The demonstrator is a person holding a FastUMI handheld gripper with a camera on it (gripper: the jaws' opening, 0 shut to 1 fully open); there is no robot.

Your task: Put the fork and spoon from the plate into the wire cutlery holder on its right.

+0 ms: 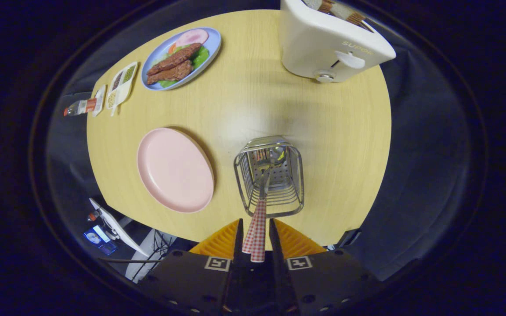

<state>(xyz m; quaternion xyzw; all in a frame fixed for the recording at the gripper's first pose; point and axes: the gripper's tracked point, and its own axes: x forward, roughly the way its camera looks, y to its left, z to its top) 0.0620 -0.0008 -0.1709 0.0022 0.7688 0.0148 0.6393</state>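
Hand-held gripper (256, 239): fingers closed narrow on the checked handle of a utensil; both fingers press its sides.
Utensil (257, 228): red-and-white checked handle between the fingers, metal end reaching down into the wire cutlery holder; looks like a spoon bowl, cannot tell for sure.
Wire cutlery holder (270, 177): just ahead of the fingers, upright on the bench, right of the pink plate; another piece of cutlery with a similar handle seems to stand at its far side, not clear.
Pink plate (175, 170): bare, on the bench, beside the holder but apart from it.
Bench (253, 105): light wood top.
Toaster (332, 41): white, far side of the bench, beyond the holder.
Blue plate (182, 57): far left, carrying meat slices and greens.
Divided dish (121, 83): just beside the blue plate, small portions in compartments.
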